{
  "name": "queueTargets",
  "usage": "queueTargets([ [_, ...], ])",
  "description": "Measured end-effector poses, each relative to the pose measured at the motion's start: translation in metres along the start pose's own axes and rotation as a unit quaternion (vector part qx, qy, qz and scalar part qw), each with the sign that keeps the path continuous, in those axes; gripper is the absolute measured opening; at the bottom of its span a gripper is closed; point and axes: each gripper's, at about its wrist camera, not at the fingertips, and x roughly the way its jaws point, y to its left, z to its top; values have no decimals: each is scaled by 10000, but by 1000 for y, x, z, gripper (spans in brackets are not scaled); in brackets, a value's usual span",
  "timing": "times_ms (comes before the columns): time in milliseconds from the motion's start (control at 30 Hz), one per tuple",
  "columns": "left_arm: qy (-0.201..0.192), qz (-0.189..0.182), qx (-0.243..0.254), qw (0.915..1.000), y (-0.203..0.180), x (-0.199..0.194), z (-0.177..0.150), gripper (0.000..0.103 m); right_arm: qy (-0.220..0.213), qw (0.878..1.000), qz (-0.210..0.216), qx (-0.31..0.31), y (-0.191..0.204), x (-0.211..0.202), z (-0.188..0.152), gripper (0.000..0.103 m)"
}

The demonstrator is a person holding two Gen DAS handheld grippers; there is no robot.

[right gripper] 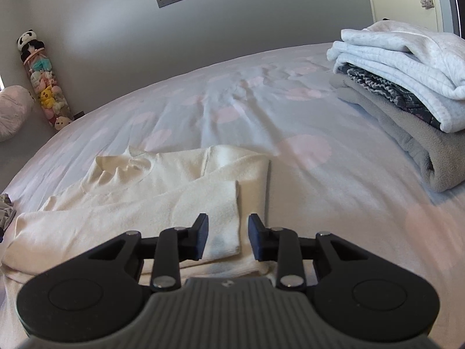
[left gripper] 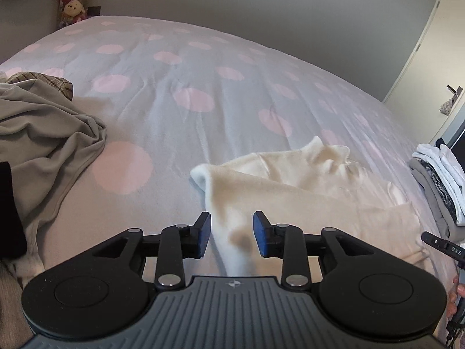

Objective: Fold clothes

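polka-dot bedspread (right gripper: 290,110), cream sweater (right gripper: 162,192) spread flat — grey wall (right gripper: 116,29), door (left gripper: 421,52)

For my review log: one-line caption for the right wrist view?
Open right gripper poised over folded-in sleeve of cream sweater on polka-dot bed.

Two wrist fisheyes, low over a bed, both facing its far wall.

The left wrist view looks forward along the left gripper (left gripper: 232,234) from close above the cream sweater (left gripper: 305,192); the right wrist view does likewise past the right gripper (right gripper: 228,237). Both share the sweater, the dotted duvet (left gripper: 174,87), the folded pile (right gripper: 407,87) and the door.
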Motion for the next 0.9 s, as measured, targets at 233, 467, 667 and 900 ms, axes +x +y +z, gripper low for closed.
queueTargets([
  [233, 319, 630, 695, 9951, -29, 10, -36, 31, 238, 9987, -79, -449, 12, 1, -9, 21],
  [467, 438, 717, 545, 9950, -16, 16, -49, 31, 297, 9988, -64, -389, 7, -1, -13, 16],
  [667, 475, 753, 427, 9951, -20, -10, -62, 33, 394, 9992, 12, -15, -1, -20, -13, 23],
  [900, 781, 637, -179, 9947, -15, -44, -80, 42, 979, 9929, -262, 627, -12, -57, -25, 52],
])
